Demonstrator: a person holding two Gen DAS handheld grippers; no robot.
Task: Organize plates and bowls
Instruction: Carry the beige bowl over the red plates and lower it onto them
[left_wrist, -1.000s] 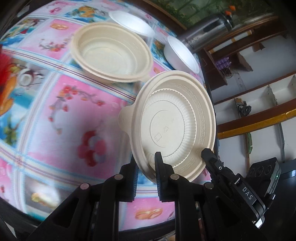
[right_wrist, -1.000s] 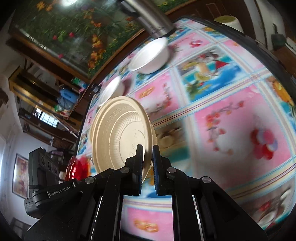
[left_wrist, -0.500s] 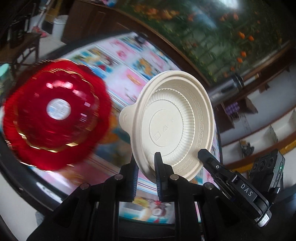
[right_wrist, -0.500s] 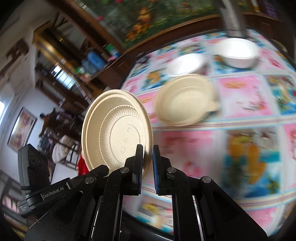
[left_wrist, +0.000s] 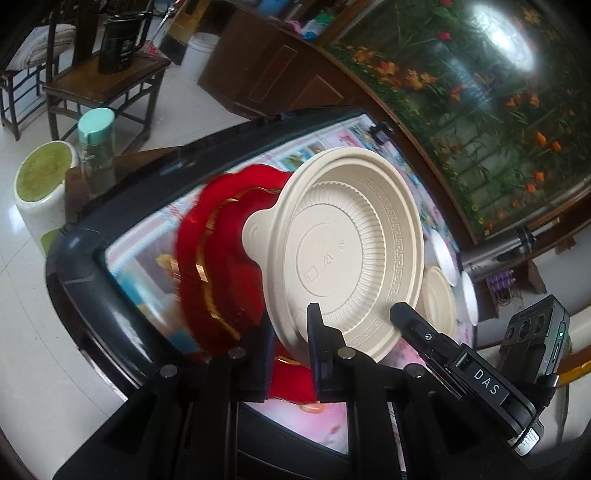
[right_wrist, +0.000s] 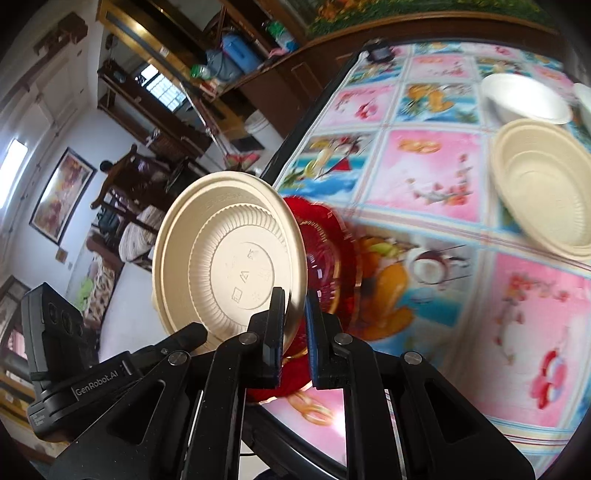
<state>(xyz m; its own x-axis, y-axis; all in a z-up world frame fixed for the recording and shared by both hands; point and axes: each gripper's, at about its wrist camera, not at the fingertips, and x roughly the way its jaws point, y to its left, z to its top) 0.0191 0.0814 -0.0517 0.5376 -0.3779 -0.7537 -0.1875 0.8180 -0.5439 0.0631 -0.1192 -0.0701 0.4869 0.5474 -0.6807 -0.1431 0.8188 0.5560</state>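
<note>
Bowls, beige, two in my grip. My left gripper (left_wrist: 290, 332) is clamped on the rim of one bowl (left_wrist: 343, 254), held on edge with its underside toward the lens; tab handle at 9 o'clock. My right gripper (right_wrist: 295, 321) pinches the rim of a second bowl (right_wrist: 229, 269), also on edge, underside facing.

Red plate (left_wrist: 221, 266), gold-trimmed, behind both held bowls, near the table edge; blurred, so I cannot tell whether either bowl touches it.

Third beige bowl (right_wrist: 543, 184), upright on the table at 2 o'clock in the right view. White bowl (right_wrist: 524, 98) beyond it; another white one is cut off by the frame.

Table (right_wrist: 424, 173): dark-rimmed, covered in a pink and blue pictured cloth.

Room: white tiled floor (left_wrist: 33, 332), wooden chair (left_wrist: 103, 81) with a black jug (left_wrist: 120, 42), flower mural (left_wrist: 480, 92), framed picture (right_wrist: 61, 194).
</note>
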